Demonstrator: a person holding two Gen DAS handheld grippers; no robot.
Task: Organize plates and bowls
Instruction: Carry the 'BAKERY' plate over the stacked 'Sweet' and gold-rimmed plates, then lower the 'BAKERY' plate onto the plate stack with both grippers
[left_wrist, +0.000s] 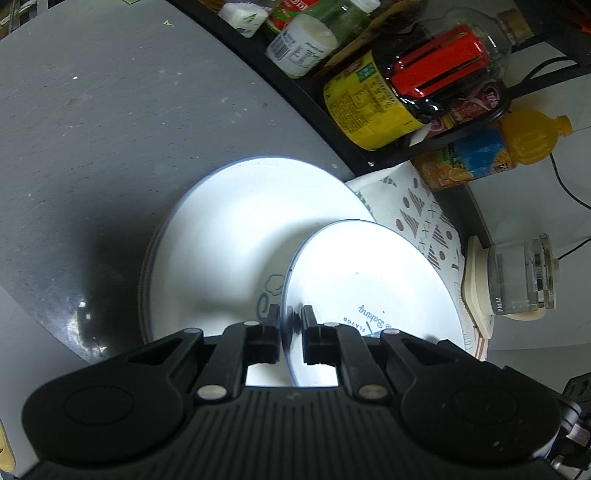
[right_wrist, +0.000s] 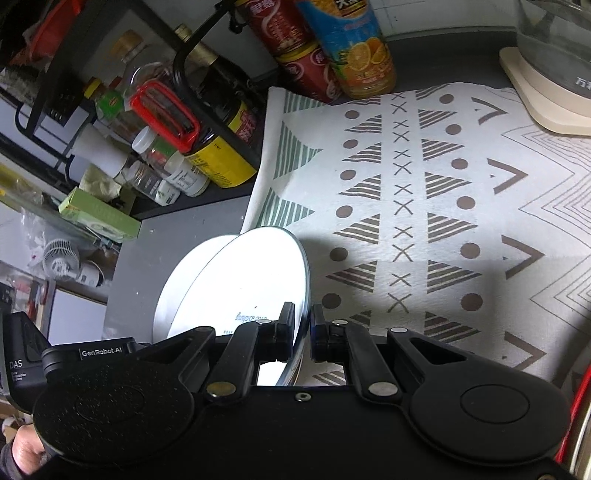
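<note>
A small white plate (left_wrist: 373, 291) with blue print is held tilted on edge, above a larger white plate (left_wrist: 229, 236) that lies on the grey counter. My left gripper (left_wrist: 290, 321) is shut on the small plate's rim. In the right wrist view my right gripper (right_wrist: 303, 326) is shut on the rim of the same small plate (right_wrist: 251, 280), with the larger plate (right_wrist: 177, 288) behind it. The left gripper's body (right_wrist: 44, 354) shows at the lower left of the right wrist view.
A patterned cloth (right_wrist: 424, 206) covers the counter to the right. A black rack (left_wrist: 295, 88) holds bottles and jars. An orange juice bottle (left_wrist: 498, 151) and red cans (right_wrist: 295, 55) stand behind the cloth. A glass kettle on a cream base (left_wrist: 517, 280) stands at the right.
</note>
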